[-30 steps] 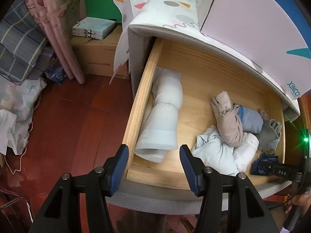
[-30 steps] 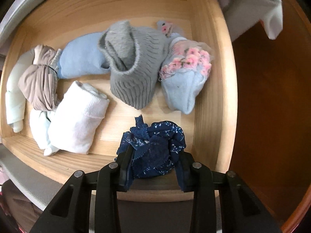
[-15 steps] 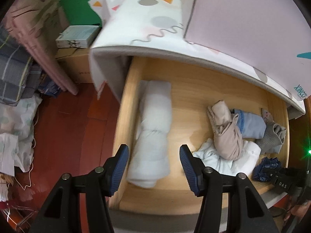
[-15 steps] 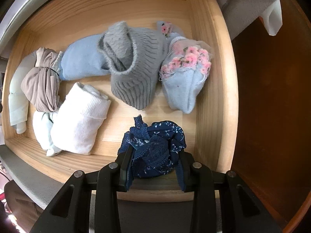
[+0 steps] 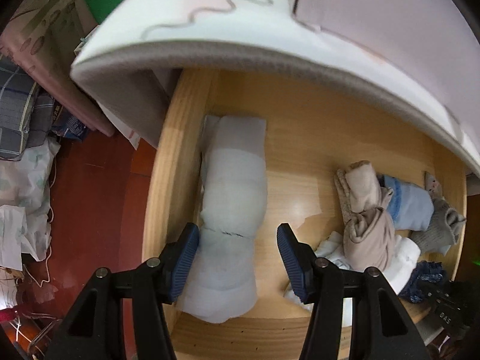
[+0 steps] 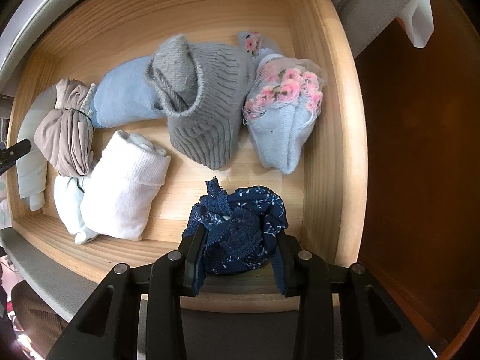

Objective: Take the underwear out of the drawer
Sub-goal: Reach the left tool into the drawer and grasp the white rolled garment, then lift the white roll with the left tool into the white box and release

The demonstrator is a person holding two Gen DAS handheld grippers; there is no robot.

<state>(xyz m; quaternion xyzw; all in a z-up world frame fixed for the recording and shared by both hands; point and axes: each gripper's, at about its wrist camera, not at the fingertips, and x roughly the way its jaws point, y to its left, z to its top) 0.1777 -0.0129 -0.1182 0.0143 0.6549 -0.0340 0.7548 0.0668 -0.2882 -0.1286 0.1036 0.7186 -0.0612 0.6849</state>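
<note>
right claw (image 6: 238, 258): clenched on navy lace underwear (image 6: 240, 228)
left claw (image 5: 238, 258): released, straddling white roll (image 5: 232, 210)
risk: loose lace snags drawer (image 6: 327, 150) wall, slips

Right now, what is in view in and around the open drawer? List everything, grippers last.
drawer: 1, pale wood, pulled open
navy lace underwear: 1, dark blue, front right corner of drawer
grey knit sock: 1, grey, back middle
floral sock: 1, light blue with pink flowers, back right
blue bundle: 1, light blue, left of grey sock
beige bundle: 1, beige, tied
white roll: 1, white, front
long pale roll: 1, whitish, left side of drawer
right gripper: shut on the navy lace underwear
left gripper: open, straddling the long pale roll
</note>
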